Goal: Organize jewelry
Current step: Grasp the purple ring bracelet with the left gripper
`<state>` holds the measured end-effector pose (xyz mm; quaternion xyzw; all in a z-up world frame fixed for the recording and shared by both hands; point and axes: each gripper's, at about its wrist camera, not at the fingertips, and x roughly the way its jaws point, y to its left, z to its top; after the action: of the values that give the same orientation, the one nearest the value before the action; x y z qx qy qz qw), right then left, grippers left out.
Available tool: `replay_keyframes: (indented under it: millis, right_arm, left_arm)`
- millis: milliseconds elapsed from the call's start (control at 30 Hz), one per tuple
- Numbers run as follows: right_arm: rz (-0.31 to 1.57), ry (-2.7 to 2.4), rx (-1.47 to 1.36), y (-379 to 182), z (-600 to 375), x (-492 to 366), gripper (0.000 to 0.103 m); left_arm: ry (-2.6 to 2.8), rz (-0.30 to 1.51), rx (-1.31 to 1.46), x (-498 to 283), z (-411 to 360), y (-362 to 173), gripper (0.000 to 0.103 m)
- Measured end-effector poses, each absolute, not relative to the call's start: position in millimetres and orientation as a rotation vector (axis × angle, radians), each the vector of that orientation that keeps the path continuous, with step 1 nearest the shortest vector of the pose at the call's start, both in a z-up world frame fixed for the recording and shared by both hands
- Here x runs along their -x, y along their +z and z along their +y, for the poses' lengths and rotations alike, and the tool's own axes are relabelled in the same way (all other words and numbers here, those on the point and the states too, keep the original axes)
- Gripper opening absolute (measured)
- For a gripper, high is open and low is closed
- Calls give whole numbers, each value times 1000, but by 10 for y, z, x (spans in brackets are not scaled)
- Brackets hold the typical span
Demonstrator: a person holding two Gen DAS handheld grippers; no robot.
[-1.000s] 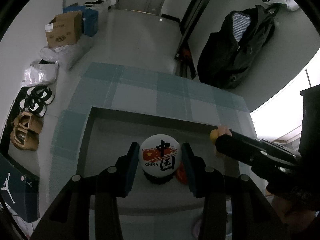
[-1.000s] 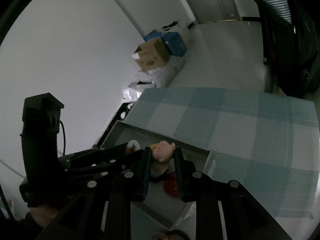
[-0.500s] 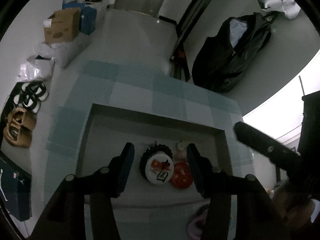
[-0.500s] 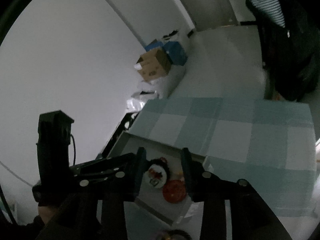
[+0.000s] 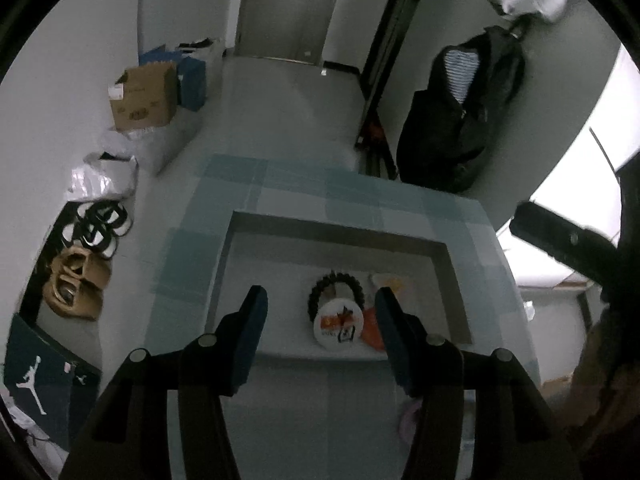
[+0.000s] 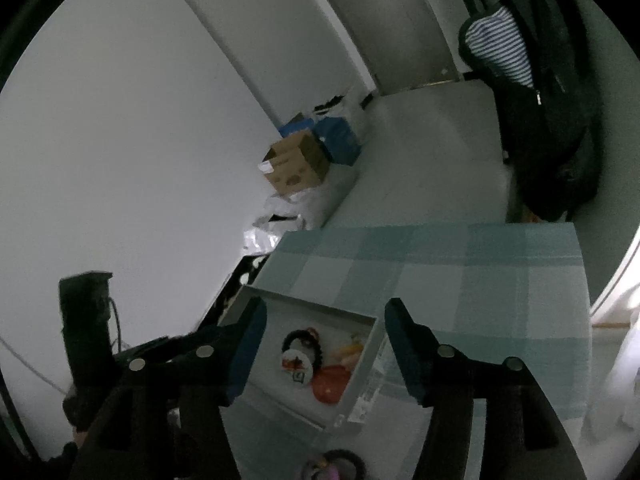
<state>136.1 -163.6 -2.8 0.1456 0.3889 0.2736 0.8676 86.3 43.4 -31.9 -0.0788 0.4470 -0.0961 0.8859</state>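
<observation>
A shallow grey tray (image 5: 340, 229) lies on the checked cloth. In it are a white round badge with a red flag (image 5: 339, 326), a black bead bracelet (image 5: 335, 280), a red piece (image 5: 371, 329) and a small pale figure (image 5: 386, 281). My left gripper (image 5: 320, 302) hovers above the badge, its jaws opening with nothing between them. In the right wrist view the tray (image 6: 316, 307) holds the badge (image 6: 297, 366), bracelet (image 6: 301, 336), red piece (image 6: 332, 379) and figure (image 6: 353, 346). My right gripper (image 6: 325, 312) hangs above them, jaws opening and empty.
A dark ring with a pink piece (image 6: 332, 468) lies on the cloth in front of the tray. On the floor to the left are a cardboard box (image 5: 144, 98), bags and shoes (image 5: 76, 280). A black jacket (image 5: 460, 120) hangs beyond the table.
The left gripper let go of the badge and the right one let go of the pale figure. Both now lie in the tray. Both grippers opened and drew back and up.
</observation>
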Motion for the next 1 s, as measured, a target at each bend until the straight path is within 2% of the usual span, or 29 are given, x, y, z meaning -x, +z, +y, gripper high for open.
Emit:
replay_keyframes:
  millis: [133, 300, 633, 700, 800, 1000]
  right_arm:
    - [776, 577, -297, 6, -1678, -1204, 74]
    - [781, 582, -256, -57, -1713, -989, 76]
    - [789, 578, -224, -110, -1890, -578, 92]
    - [802, 572, -224, -170, -1903, -528, 93]
    - [830, 576, -239, -269, -1923, -460, 93]
    - [892, 575, -203, -496, -1873, -282, 93]
  left_arm:
    - [-196, 930, 142, -736, 379, -325, 51]
    - [-178, 929, 110, -597, 327, -323, 52]
    - [-118, 987, 172, -362, 338, -507, 54]
    - [-126, 1001, 194, -345, 327, -530, 55]
    - [-121, 997, 188, -314, 287, -527, 66]
    - [-181, 1032, 215, -256, 242, -627, 67]
